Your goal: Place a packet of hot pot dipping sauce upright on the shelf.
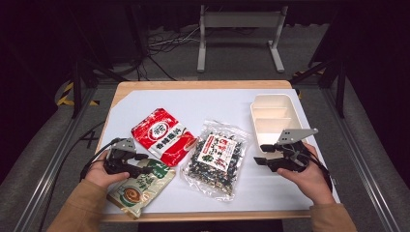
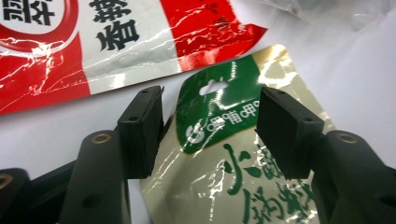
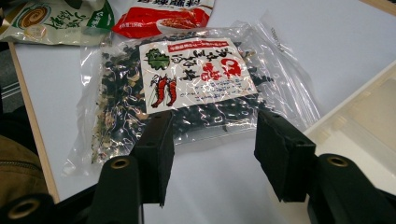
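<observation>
A beige pouch with a green top [image 1: 142, 186] lies flat at the table's front left. My left gripper [image 1: 149, 164] is low over its hang-hole end. In the left gripper view the gripper [image 2: 210, 130] has its jaws standing apart on either side of the pouch's green top [image 2: 219, 93], and the pads do not press on it. A red and white pouch [image 1: 163, 135] lies just beyond. A clear bag of dark dried bits [image 1: 217, 157] sits mid-table. My right gripper [image 1: 259, 153] is open and empty, pointing at that clear bag [image 3: 196, 79] from the right.
A white divided box [image 1: 273, 118] stands at the back right, close beside my right hand; its corner [image 3: 364, 121] shows next to the right jaw. The white mat [image 1: 217, 104] is bare at the back. The wooden table edge [image 1: 203, 215] runs along the front.
</observation>
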`<move>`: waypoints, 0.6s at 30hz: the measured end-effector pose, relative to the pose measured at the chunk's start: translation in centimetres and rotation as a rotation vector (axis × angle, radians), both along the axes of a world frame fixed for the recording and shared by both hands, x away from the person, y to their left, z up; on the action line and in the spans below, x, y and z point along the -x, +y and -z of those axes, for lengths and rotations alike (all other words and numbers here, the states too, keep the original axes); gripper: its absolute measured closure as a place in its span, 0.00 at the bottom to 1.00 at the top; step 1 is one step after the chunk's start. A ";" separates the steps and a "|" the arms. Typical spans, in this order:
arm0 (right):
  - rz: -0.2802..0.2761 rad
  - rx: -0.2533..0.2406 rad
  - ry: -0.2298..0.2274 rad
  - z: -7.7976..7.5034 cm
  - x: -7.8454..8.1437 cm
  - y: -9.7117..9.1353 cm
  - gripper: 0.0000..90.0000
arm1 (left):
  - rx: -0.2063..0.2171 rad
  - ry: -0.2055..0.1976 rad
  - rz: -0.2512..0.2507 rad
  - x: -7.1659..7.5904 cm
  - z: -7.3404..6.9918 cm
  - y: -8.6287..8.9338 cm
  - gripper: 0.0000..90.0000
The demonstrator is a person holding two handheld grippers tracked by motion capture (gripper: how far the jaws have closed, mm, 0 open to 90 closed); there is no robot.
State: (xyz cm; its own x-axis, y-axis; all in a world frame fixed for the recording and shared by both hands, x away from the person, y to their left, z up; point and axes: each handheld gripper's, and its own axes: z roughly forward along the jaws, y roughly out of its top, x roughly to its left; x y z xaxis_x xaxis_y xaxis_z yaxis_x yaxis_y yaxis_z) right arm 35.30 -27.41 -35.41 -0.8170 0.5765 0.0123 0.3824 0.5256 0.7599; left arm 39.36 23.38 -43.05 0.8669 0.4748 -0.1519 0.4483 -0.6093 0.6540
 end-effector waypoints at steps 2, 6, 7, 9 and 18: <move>0.000 0.003 0.001 0.0 0.0 0.0 0.53 | -0.005 -0.007 -0.015 -0.1 0.2 0.0 0.51; 0.001 0.005 0.005 0.0 0.0 0.0 0.53 | -0.033 -0.020 -0.031 -0.2 0.3 -0.1 0.55; 0.003 0.005 0.007 0.0 0.0 0.0 0.53 | -0.041 -0.028 -0.037 -0.3 0.4 -0.1 0.57; 0.004 0.008 0.009 0.0 0.0 0.0 0.54 | -0.054 -0.037 -0.044 -0.4 0.5 0.0 0.62; 0.005 0.007 0.005 -0.1 0.1 0.1 0.55 | -0.052 -0.033 -0.084 -0.6 0.8 0.4 0.79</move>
State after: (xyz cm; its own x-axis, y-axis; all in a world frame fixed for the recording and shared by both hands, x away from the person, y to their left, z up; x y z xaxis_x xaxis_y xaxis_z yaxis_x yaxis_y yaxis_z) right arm 35.22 -27.35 -35.34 -0.8143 0.5803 0.0124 0.3887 0.5293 0.7541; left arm 40.00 23.77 -43.87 0.8280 0.5523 -0.0973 0.4780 -0.6044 0.6373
